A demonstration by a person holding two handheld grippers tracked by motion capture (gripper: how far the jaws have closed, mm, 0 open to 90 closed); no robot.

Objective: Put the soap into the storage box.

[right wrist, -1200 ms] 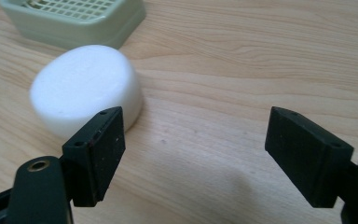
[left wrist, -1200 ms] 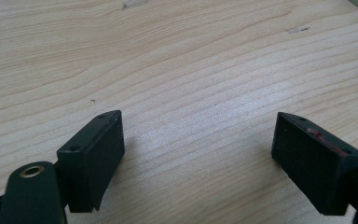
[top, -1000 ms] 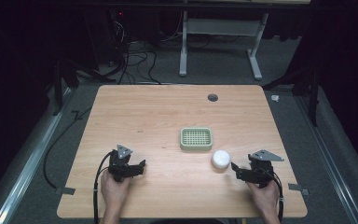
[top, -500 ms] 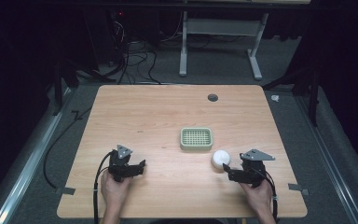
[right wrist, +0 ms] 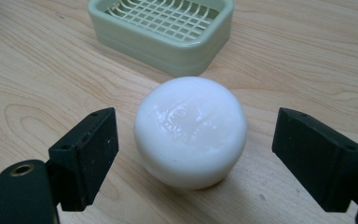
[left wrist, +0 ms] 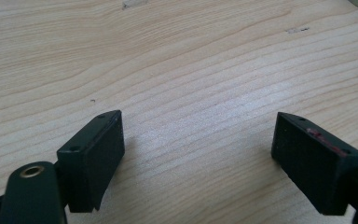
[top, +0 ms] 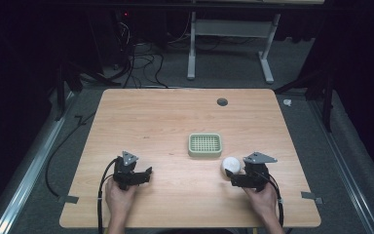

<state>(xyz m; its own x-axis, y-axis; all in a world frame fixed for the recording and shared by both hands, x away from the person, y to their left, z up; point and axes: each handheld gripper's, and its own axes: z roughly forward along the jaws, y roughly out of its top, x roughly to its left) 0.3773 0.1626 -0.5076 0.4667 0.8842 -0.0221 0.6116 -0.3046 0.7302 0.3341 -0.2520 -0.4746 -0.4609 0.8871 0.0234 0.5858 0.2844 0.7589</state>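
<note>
The right gripper [top: 234,176] sits low over the near right part of the wooden table [top: 165,117], its jaws spread wide with a round white bar of soap [top: 230,165] between them. In the right gripper view the soap [right wrist: 191,130] lies on the wood with a clear gap to each jaw, so nothing is clamped; a faint embossed mark shows on its glossy top. Just beyond the soap stands a pale green soap dish [right wrist: 168,28] with a grid insert, near the bar but not touching it. From the high view the dish [top: 205,145] sits close to the middle of the table, the soap just beside its near right corner. The left gripper [top: 143,174] rests over the near left of the table, well apart from soap and dish; in its own view the left gripper [left wrist: 198,144] has its jaws wide apart, only bare wood grain between them. A small dark round hole [top: 222,102] marks the far side of the tabletop.
</note>
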